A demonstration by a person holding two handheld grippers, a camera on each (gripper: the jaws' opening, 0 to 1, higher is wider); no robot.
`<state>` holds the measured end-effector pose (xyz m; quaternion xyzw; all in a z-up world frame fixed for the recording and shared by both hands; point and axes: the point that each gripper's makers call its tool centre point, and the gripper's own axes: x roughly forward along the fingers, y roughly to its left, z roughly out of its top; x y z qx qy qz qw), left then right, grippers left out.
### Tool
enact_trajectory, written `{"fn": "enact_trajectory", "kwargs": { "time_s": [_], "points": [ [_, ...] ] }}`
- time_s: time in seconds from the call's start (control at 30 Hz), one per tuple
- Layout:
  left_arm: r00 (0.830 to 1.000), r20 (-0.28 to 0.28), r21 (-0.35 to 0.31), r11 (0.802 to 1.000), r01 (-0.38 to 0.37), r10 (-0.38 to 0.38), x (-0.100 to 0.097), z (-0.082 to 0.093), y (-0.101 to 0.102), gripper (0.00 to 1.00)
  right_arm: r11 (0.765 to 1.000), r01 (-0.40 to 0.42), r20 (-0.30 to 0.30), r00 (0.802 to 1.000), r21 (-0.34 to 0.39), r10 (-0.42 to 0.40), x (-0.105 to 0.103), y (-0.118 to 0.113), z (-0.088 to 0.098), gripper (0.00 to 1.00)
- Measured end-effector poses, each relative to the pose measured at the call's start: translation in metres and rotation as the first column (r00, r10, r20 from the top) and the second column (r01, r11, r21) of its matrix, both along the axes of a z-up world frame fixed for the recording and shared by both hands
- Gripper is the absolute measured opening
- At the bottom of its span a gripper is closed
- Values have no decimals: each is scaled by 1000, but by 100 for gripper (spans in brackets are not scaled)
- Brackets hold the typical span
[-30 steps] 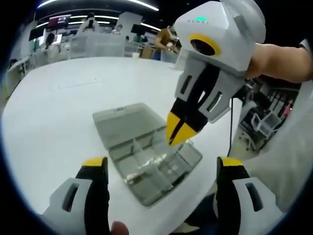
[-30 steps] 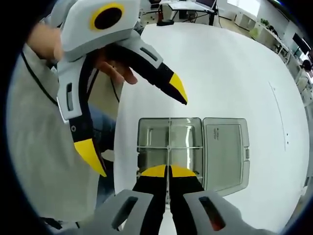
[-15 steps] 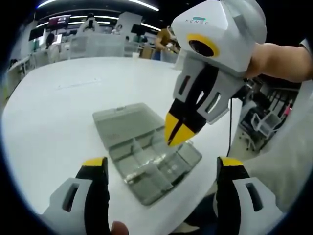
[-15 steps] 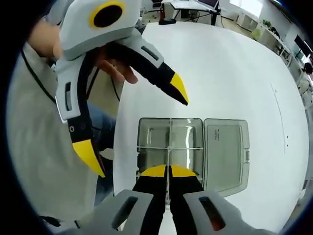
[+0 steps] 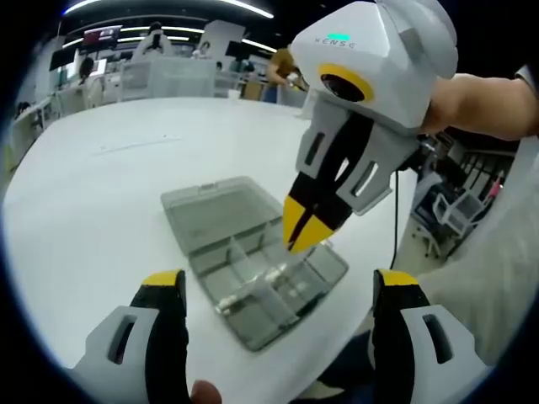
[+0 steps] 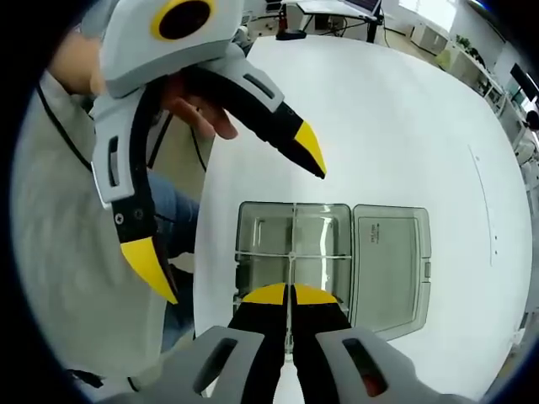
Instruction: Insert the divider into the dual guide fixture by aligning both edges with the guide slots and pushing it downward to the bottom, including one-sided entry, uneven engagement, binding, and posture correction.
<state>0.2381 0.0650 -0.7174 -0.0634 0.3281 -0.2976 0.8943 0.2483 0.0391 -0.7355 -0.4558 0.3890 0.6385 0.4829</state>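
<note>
I see the divider [image 6: 290, 244] as a thin clear strip standing on edge, pinched between my right gripper [image 6: 290, 292] tips, which are pressed together on its near end. From there it runs straight ahead of the claw along the middle of the clear plastic box [image 6: 295, 252], which serves as the guide fixture. A cross partition meets the strip partway along. Whether the strip is fully seated I cannot tell.

In the left gripper view the right gripper [image 5: 305, 229] hangs above the box [image 5: 253, 273], its yellow tips together and reaching down to the inner compartments. The box's open lid [image 5: 215, 210] lies flat beyond the claw, hinged to the tray.

My left gripper [image 5: 278, 290] has its jaws spread wide, one on each side of the box, holding nothing. In the right gripper view the left gripper [image 6: 232, 219] hovers left of my right claw, its yellow tips far apart.

Everything sits on a white table [image 6: 396, 126], close to its near edge, with my torso in a pale shirt [image 6: 59, 252] just beside it.
</note>
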Motion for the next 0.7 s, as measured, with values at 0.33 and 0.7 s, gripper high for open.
{"fn": "enact_trajectory", "kwargs": {
  "time_s": [0.33, 0.7],
  "points": [
    [1000, -1, 5, 1000, 0, 0, -2, 0, 2, 89, 1000, -4, -1, 1000, -2, 4, 1, 1, -4, 0],
    [1000, -4, 7, 1000, -6, 6, -3, -1, 5, 89, 1000, -10, 1, 1000, -6, 10, 1, 1, -10, 0]
  ]
}}
